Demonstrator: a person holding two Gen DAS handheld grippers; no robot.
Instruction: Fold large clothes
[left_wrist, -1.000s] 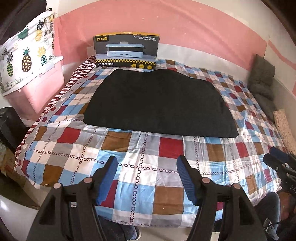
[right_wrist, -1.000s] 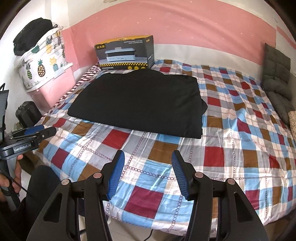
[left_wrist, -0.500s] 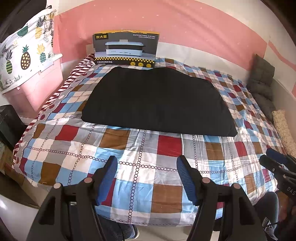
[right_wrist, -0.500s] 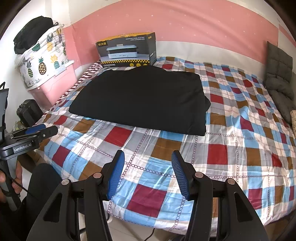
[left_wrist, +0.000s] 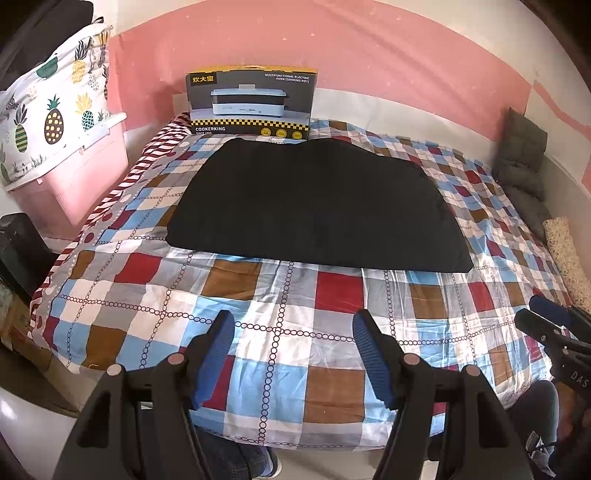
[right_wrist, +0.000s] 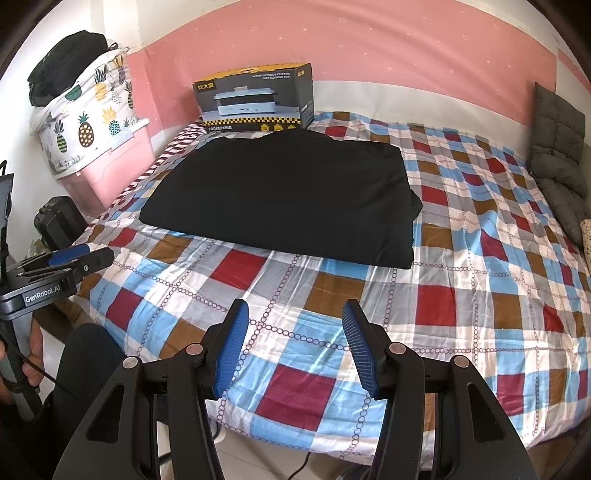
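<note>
While both claws hang over the near edge of the bed (left_wrist: 155, 295), the black garment (left_wrist: 314, 206) lies folded flat on the checked cover toward the far side, its far edge just before the box (left_wrist: 251, 103) at the wall. Left claw (left_wrist: 293, 332) stands wide and holds nothing; right claw (right_wrist: 294, 325) is likewise parted and empty, well short of the garment. Grey cushions (right_wrist: 557, 155) lean at the bed's right end.

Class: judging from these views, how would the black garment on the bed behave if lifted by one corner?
The black garment would probably droop and unfold: it looks like soft layered cloth. Its layers may slide apart, since one bulges out at the right edge. It seems unlikely to roll, lying flat on the checked bedspread.
</note>
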